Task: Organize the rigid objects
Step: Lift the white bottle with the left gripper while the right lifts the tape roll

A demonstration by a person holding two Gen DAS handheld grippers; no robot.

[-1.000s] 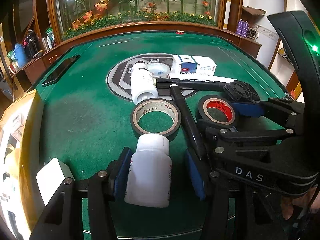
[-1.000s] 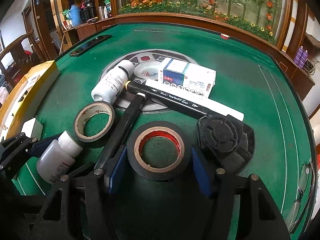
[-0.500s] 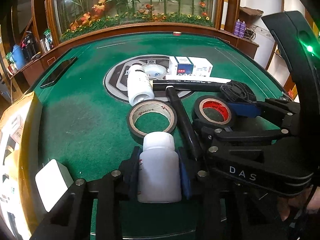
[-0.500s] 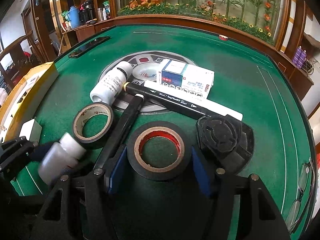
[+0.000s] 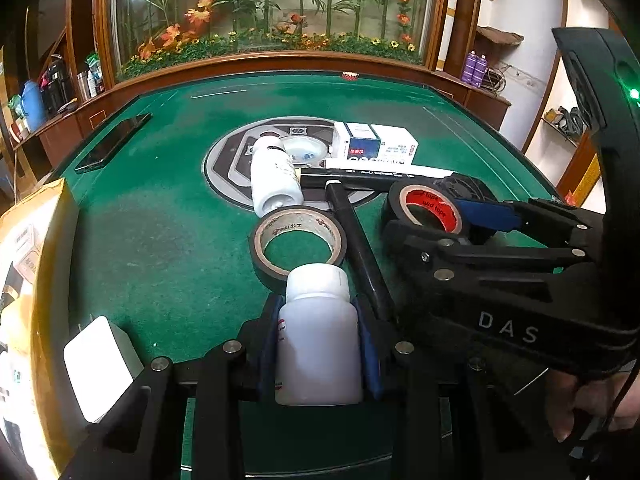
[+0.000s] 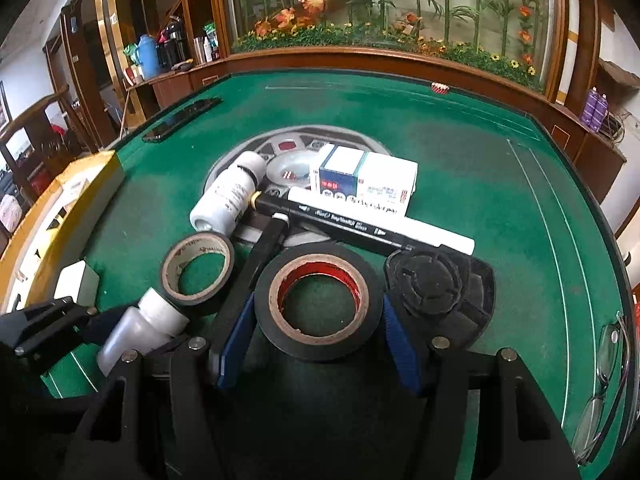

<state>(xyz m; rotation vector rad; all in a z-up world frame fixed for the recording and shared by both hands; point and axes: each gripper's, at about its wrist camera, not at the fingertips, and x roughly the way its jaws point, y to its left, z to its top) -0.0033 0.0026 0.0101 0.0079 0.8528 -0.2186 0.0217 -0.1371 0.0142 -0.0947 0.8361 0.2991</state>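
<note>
My left gripper (image 5: 318, 340) is shut on a small white plastic bottle (image 5: 318, 344), seen low in the left wrist view and at the lower left of the right wrist view (image 6: 140, 328). My right gripper (image 6: 318, 344) is shut on a black tape roll with a red core (image 6: 318, 304), lifted and tilted; it also shows in the left wrist view (image 5: 428, 208). On the green table lie a second black tape roll (image 5: 296, 244), a larger white bottle (image 5: 274, 178), black markers (image 6: 344, 224), a medicine box (image 6: 364, 180) and a black fan (image 6: 440, 288).
A yellow carton (image 5: 36, 264) holding boxes stands at the left, with a white adapter (image 5: 100, 364) beside it. A black phone (image 6: 182, 118) lies at the far left table edge. Eyeglasses (image 6: 600, 392) lie at the right edge. A wooden rim borders the table.
My left gripper has closed on the small white bottle and raised it. My right gripper has closed on the red-core tape roll and tilted it up off the felt.
</note>
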